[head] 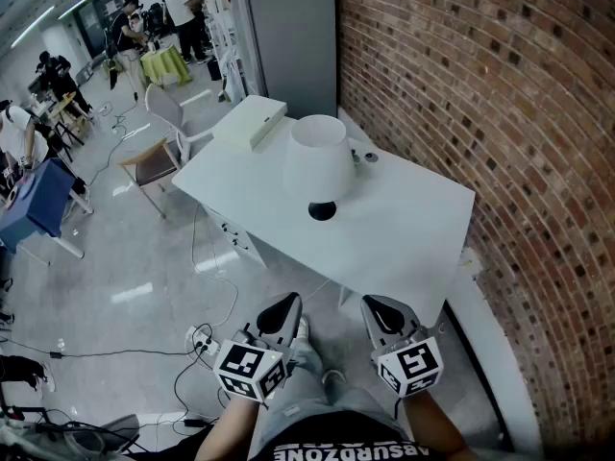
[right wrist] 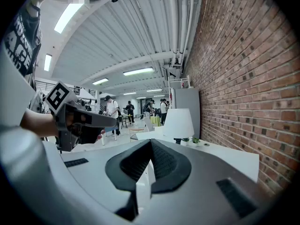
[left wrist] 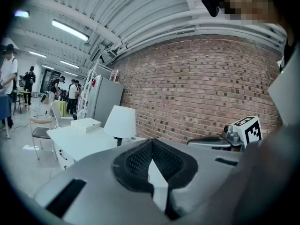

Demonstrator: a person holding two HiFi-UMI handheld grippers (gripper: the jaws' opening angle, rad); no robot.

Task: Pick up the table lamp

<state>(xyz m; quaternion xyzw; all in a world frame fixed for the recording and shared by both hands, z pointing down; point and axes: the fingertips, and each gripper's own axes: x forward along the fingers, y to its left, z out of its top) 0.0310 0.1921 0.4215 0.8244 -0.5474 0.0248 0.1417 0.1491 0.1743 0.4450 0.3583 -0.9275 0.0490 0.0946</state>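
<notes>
Brick wall (head: 480,113) runs along the right side; white table (head: 413,229) stands against it, its near edge ahead of both grippers.

Table lamp (head: 319,157) stands upright toward the far half of the table, white shade over a dark round base; its long axis is vertical; it is untouched and not yet lifted. A flat white box (head: 252,121) lies just beyond it at the far left corner; small objects (head: 365,157) sit near the shade on the wall side, too small to identify.

Left gripper (head: 285,305): jaws pressed together, nothing between them; held short of the table's near edge, well apart from the lamp. Right gripper (head: 375,305): jaws likewise closed and empty; level with the left and beside it.

Governing relation: the lamp lies straight ahead and across the table, between the two grippers' lines and slightly toward the left one. In the left gripper view the lamp (left wrist: 120,122) sits left of the jaw line; in the right gripper view the lamp (right wrist: 178,123) sits right of it.

Judgement: neither hand has a clear advantage, the left marginally nearer; jaws must open before any grasp, and the narrow stem under the shade appears the likeliest hold.
</notes>
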